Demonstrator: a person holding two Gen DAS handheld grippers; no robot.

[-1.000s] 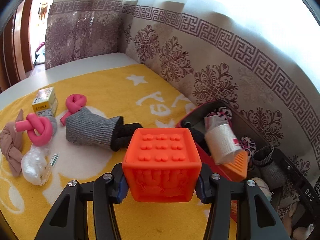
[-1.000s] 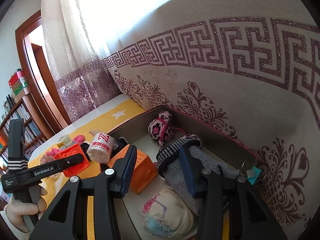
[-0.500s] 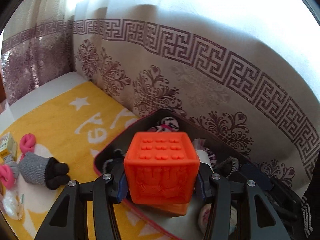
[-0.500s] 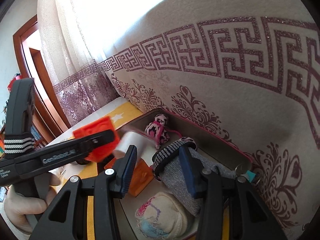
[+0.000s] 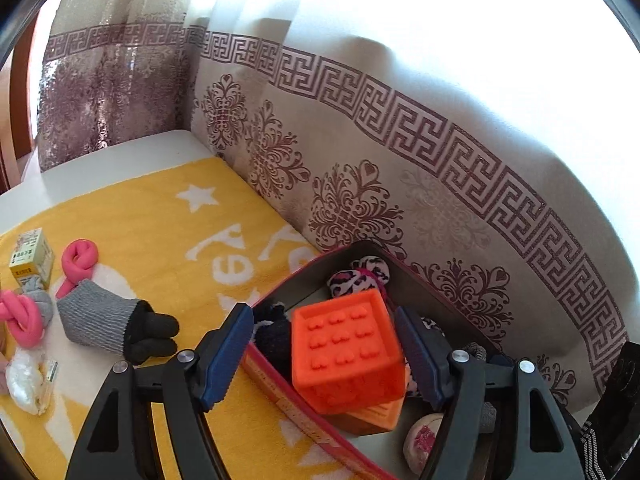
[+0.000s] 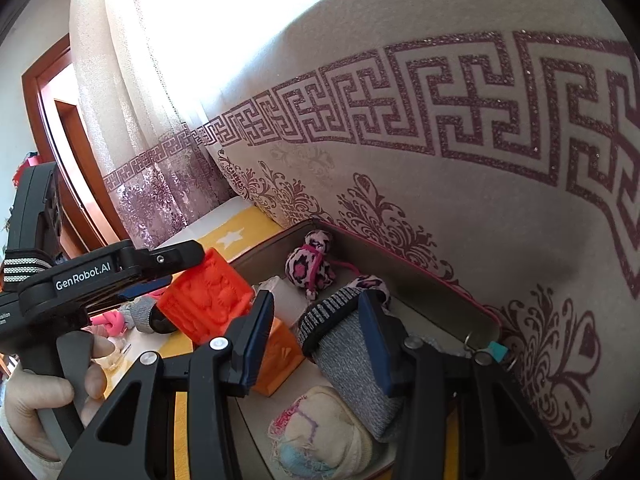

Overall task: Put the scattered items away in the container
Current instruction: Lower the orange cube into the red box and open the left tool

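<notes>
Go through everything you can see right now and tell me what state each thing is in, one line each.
Left gripper: open, fingers clear of the cube.
Orange cube: released, tilted on a second orange block inside the container.
Container: open-topped, partly filled.
Right gripper: open, over the container, holding nothing.
Grey sock: lying inside the container.
Grey glove: lying on the yellow blanket, not yet tidied.
Small box: upright on the blanket.
</notes>
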